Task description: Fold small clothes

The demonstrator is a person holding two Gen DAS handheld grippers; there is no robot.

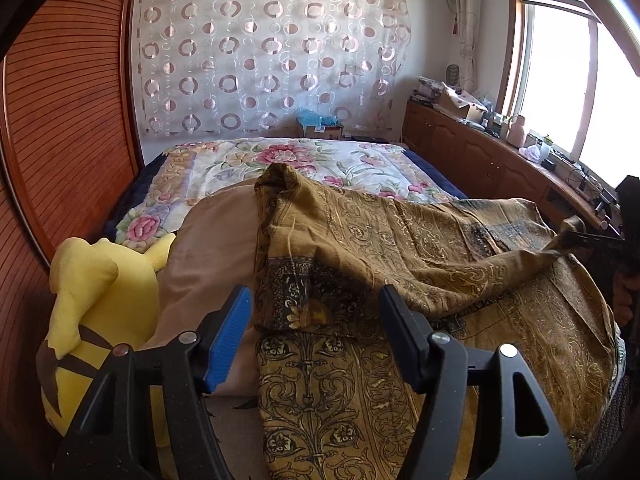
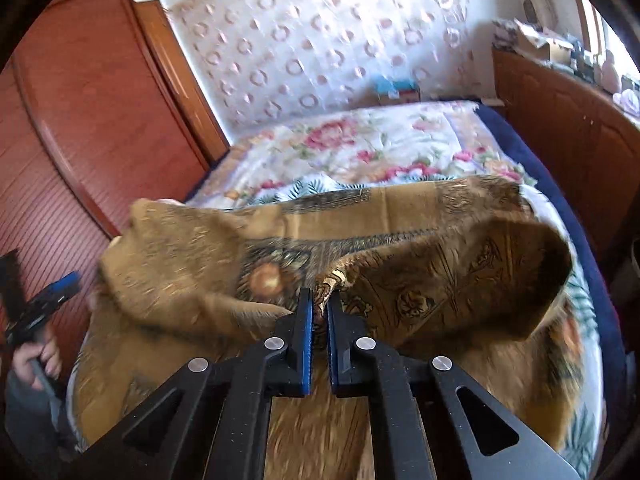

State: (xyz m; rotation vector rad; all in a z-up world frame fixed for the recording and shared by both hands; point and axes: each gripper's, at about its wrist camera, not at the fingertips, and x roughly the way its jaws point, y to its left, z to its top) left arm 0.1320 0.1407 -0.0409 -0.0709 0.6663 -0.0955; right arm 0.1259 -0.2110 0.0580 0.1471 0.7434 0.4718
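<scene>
My right tongs [image 2: 319, 308] are pinched tight on a corner of the brown cloth [image 2: 420, 280], and the corner sits squeezed between the two blue pads [image 2: 307, 344]. That corner is lifted up, so part of the cloth hangs in a loose hump above the rest. The picture from this side is a bit blurry.

My left tongs [image 1: 316, 320] are wide open and hold nothing. They hang just over the near edge of the brown cloth [image 1: 360, 360]. The cloth has gold swirls and dark patterns. It lies spread on the bed [image 1: 224, 160], partly on a plain tan pillow [image 1: 216, 248], and one fold sticks up in the middle.

A yellow stuffed toy [image 1: 96, 312] sits just beside the pillow on my left. The flowered blanket [image 1: 320, 160] covers the far part of the bed.
</scene>
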